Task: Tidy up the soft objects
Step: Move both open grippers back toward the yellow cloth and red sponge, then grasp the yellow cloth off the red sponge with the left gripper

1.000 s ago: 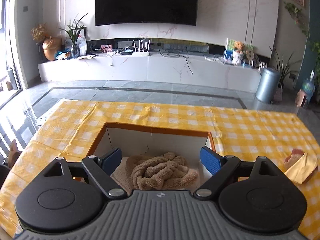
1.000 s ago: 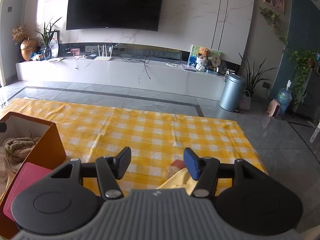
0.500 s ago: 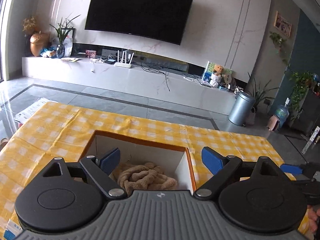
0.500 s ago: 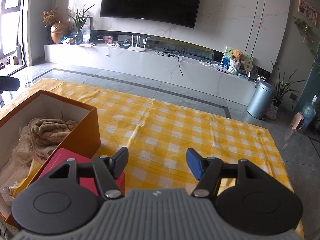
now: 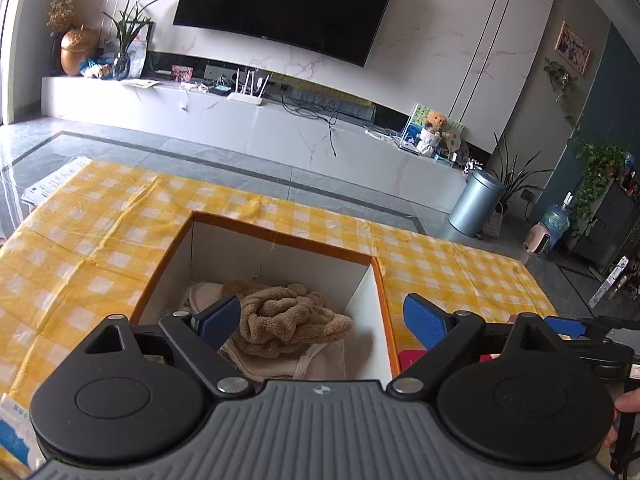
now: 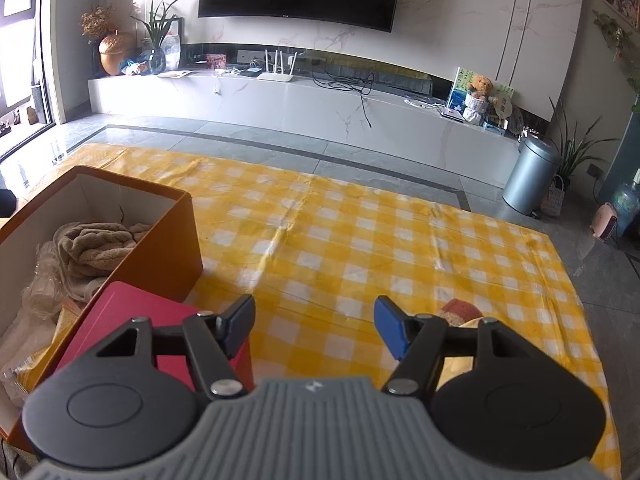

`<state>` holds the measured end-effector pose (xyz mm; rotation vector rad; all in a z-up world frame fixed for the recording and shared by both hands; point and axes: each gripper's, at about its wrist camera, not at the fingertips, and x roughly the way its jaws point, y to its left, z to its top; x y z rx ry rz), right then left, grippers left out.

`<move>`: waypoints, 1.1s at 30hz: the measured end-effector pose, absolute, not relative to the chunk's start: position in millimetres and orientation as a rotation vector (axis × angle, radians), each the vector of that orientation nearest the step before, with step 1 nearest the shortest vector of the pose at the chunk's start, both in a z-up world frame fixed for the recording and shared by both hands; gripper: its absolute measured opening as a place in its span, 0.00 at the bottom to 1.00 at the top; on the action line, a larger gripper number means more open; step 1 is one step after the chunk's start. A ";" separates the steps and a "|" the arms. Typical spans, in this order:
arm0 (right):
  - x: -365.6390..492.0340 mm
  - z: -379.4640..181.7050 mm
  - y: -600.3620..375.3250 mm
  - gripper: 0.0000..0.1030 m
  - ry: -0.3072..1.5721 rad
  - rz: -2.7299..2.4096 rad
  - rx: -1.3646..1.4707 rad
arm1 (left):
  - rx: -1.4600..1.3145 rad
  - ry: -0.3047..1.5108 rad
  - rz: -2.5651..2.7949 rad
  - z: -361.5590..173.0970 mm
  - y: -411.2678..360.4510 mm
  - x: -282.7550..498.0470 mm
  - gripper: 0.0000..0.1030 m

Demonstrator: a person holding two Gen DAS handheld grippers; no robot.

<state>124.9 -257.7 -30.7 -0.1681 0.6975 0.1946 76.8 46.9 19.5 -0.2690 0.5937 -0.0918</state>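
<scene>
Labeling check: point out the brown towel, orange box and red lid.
brown towel (image 5: 292,320), left wrist view, middle of the bundle
orange box (image 6: 168,248), right wrist view, outer side wall
red lid (image 6: 132,312), right wrist view, top face

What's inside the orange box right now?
The box holds a bunched tan towel lying on pale cloth, with crinkled clear plastic at the near end. Whatever lies beneath them is covered.

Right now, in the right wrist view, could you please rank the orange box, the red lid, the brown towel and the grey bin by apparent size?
1. orange box
2. red lid
3. brown towel and grey bin look alike; the bin stands farther off, so I leave them unranked.
</scene>
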 end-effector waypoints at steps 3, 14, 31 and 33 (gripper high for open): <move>124.4 -26.4 -275.6 0.69 0.689 0.172 -0.128 | -0.200 0.527 -0.125 46.4 25.0 51.9 1.00; 133.4 -27.2 -368.4 0.85 0.714 0.009 0.045 | -0.057 0.632 -0.379 61.8 -98.1 49.7 1.00; 144.0 -94.9 -509.6 0.85 0.836 -0.202 0.435 | 0.278 0.772 -0.540 -21.9 -269.1 150.4 1.00; 139.7 -92.9 -516.8 0.86 0.815 -0.211 0.457 | 0.305 0.782 -0.534 -32.9 -281.6 166.3 1.00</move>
